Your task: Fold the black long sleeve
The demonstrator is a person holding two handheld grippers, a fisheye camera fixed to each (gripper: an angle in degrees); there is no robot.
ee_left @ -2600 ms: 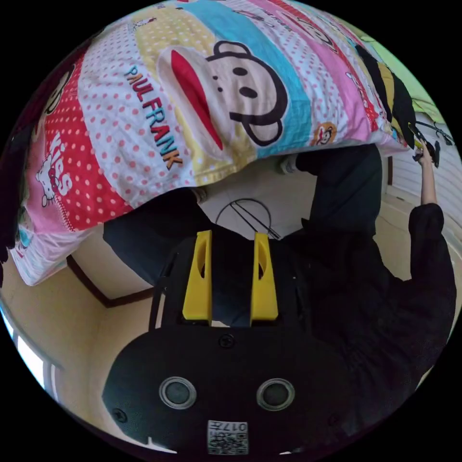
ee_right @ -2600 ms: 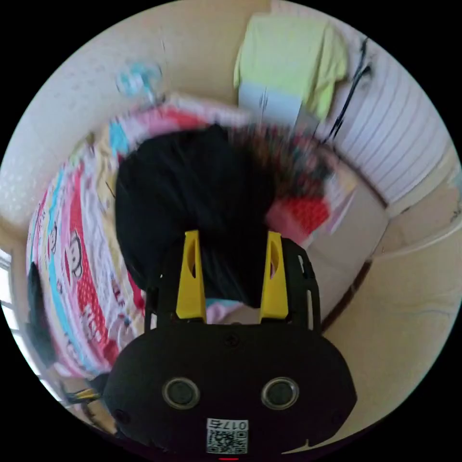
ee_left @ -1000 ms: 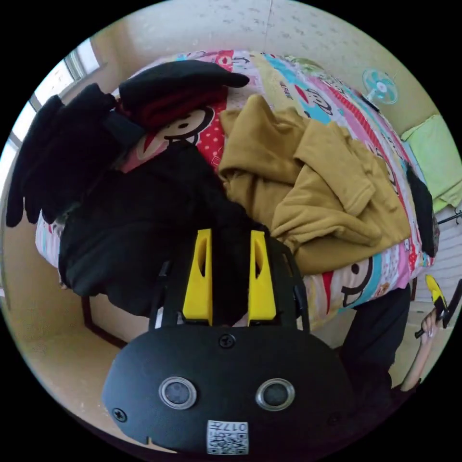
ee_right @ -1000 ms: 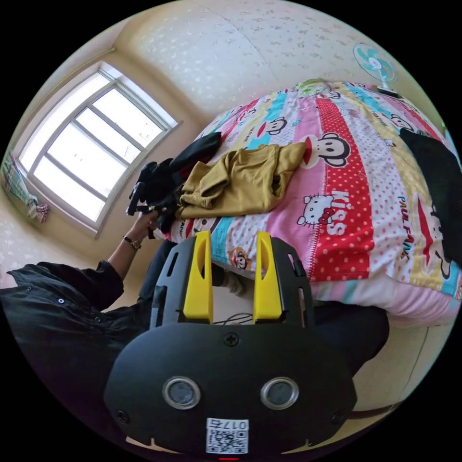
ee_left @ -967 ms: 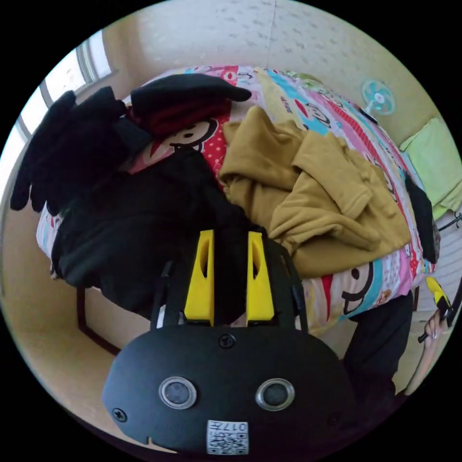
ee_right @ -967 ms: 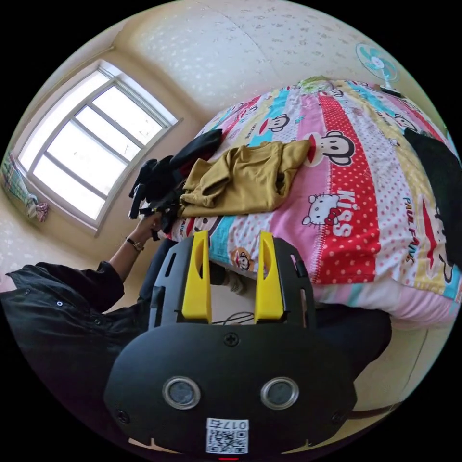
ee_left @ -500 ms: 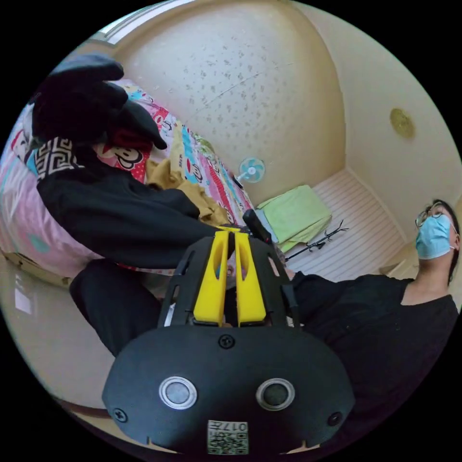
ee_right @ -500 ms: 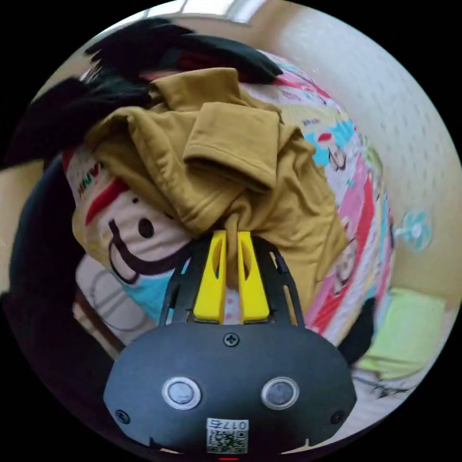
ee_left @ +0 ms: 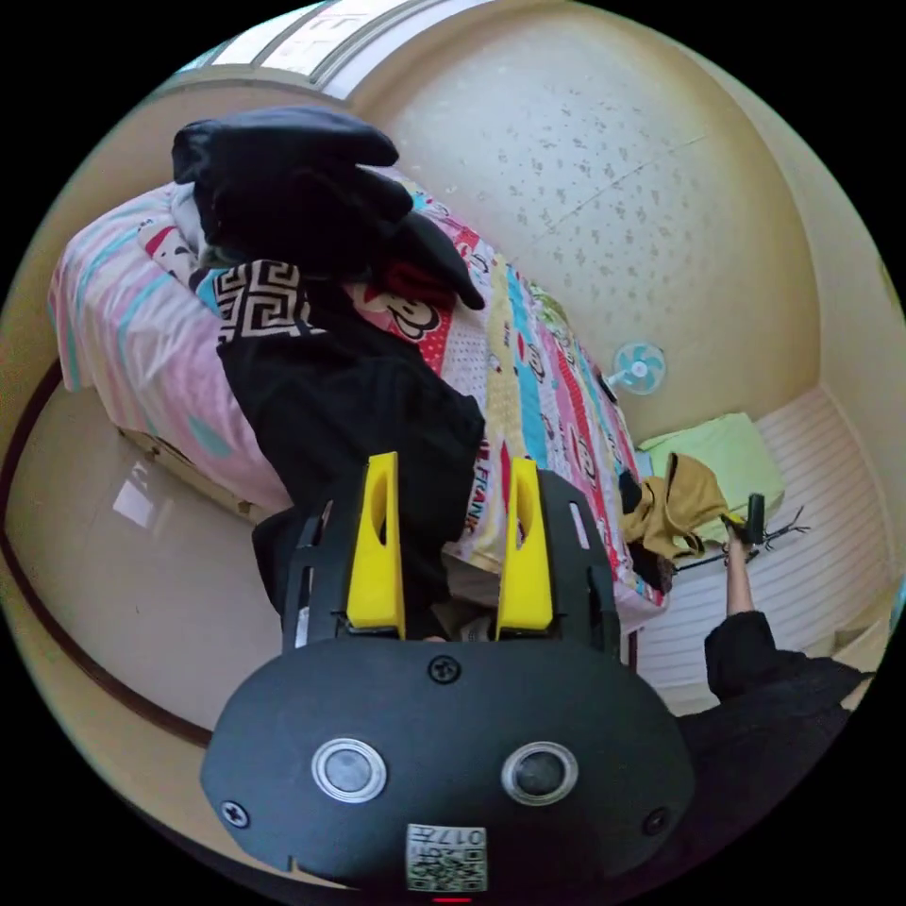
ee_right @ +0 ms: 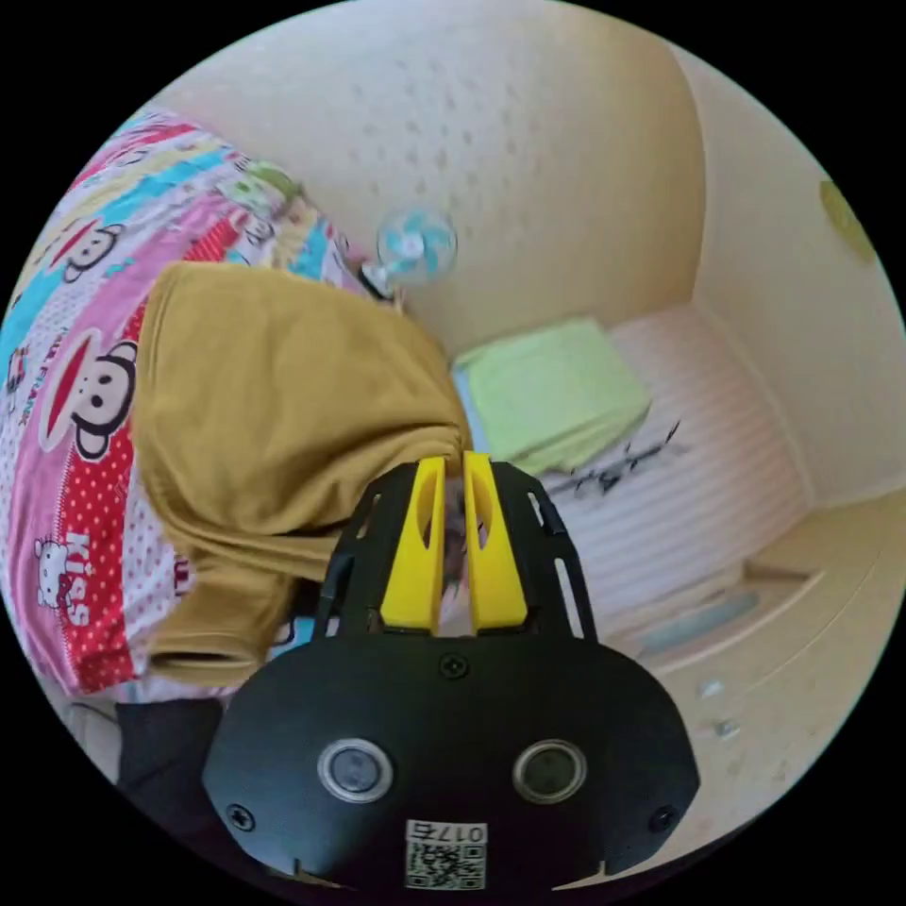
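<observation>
Black long sleeve [ee_left: 359, 415] | soft, crumpled | draped over bed edge [ee_left: 142, 330]

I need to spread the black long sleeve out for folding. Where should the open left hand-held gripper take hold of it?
Grip the black long sleeve at its lower hanging edge, coming from the floor side. It drapes over the bed side in front of the left hand-held gripper, so that edge probably hangs free.
</observation>
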